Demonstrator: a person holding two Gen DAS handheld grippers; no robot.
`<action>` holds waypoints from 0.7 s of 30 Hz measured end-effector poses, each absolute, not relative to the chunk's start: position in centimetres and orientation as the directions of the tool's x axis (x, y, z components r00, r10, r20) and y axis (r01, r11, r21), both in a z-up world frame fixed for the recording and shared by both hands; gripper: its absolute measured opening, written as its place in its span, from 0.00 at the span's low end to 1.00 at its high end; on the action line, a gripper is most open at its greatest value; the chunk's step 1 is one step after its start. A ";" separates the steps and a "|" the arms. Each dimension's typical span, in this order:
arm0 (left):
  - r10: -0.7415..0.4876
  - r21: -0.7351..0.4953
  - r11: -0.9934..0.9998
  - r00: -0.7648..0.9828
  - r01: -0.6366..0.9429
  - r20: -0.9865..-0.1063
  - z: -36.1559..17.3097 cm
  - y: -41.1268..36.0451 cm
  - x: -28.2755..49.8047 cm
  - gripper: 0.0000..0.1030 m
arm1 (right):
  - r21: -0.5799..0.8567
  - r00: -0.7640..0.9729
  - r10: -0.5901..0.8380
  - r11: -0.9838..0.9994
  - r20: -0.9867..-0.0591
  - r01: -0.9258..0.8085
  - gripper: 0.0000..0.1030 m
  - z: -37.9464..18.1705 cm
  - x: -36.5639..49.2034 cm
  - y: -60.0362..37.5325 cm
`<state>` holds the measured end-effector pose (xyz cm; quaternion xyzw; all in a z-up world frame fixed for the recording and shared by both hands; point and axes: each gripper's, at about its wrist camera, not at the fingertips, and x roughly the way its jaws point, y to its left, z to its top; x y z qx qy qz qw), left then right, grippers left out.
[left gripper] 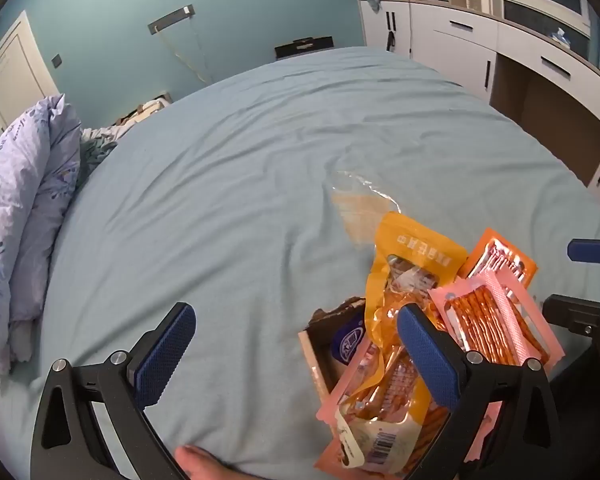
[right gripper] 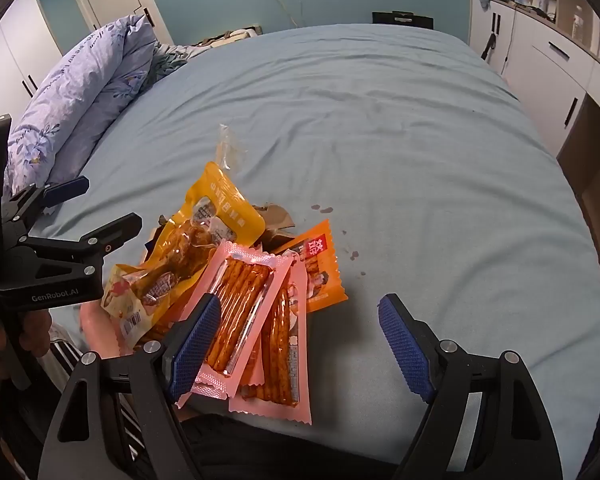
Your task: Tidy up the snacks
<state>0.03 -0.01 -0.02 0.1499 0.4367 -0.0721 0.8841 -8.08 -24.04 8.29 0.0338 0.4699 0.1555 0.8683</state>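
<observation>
A heap of snack packs lies on the blue bed sheet (left gripper: 240, 184) over a small cardboard box (left gripper: 320, 344). A yellow pack with a drumstick (left gripper: 404, 276) (right gripper: 204, 232) tops it, beside pink packs of spicy sticks (left gripper: 492, 332) (right gripper: 240, 300) and an orange pack (left gripper: 500, 260) (right gripper: 320, 264). My left gripper (left gripper: 296, 344) is open and empty, its right finger over the heap; it also shows in the right wrist view (right gripper: 96, 204). My right gripper (right gripper: 300, 336) is open and empty, its left finger over the pink packs.
An empty clear wrapper (left gripper: 360, 196) (right gripper: 230, 148) lies on the sheet beyond the heap. A folded purple quilt (left gripper: 24, 200) (right gripper: 84, 92) lies along the left. White cabinets and drawers (left gripper: 480, 52) stand along the right. Dark spots (right gripper: 322, 209) mark the sheet.
</observation>
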 end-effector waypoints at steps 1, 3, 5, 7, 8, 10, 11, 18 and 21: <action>0.004 0.203 0.945 0.611 0.258 -0.792 0.0 0.0 0.0 1.00 | 0.204 0.509 0.301 0.950 -0.806 -0.238 0.78 8.3 -8.1 -24.0; 0.005 0.203 0.945 0.610 0.256 -0.792 0.0 0.0 0.1 1.00 | 0.205 0.510 0.302 0.949 -0.806 -0.238 0.78 8.3 -8.1 -24.0; 0.004 0.201 0.946 0.609 0.256 -0.793 -0.1 -0.1 0.1 1.00 | 0.204 0.510 0.301 0.949 -0.805 -0.239 0.78 8.3 -8.0 -24.0; 0.004 0.202 0.945 0.609 0.257 -0.793 -0.1 -0.2 0.1 1.00 | 0.204 0.511 0.302 0.949 -0.805 -0.239 0.78 8.3 -8.1 -24.0; 0.004 0.203 0.945 0.609 0.258 -0.793 -0.1 -0.3 0.1 1.00 | 0.204 0.511 0.301 0.950 -0.805 -0.238 0.78 8.3 -8.1 -24.0; 0.004 0.204 0.944 0.609 0.260 -0.794 -0.1 -0.5 0.2 1.00 | 0.204 0.512 0.302 0.949 -0.804 -0.239 0.78 8.3 -8.1 -24.0; 0.004 0.204 0.944 0.609 0.261 -0.793 -0.1 -0.6 0.2 1.00 | 0.204 0.512 0.302 0.949 -0.804 -0.239 0.78 8.3 -8.1 -24.0; -0.025 0.178 0.946 0.608 0.271 -0.794 0.3 0.1 0.0 1.00 | 0.210 0.512 0.309 0.947 -0.802 -0.241 0.78 8.3 -8.0 -24.0; -0.056 0.150 0.947 0.606 0.285 -0.793 0.6 0.9 0.9 1.00 | 0.209 0.528 0.301 0.951 -0.794 -0.228 0.78 8.5 -7.6 -24.5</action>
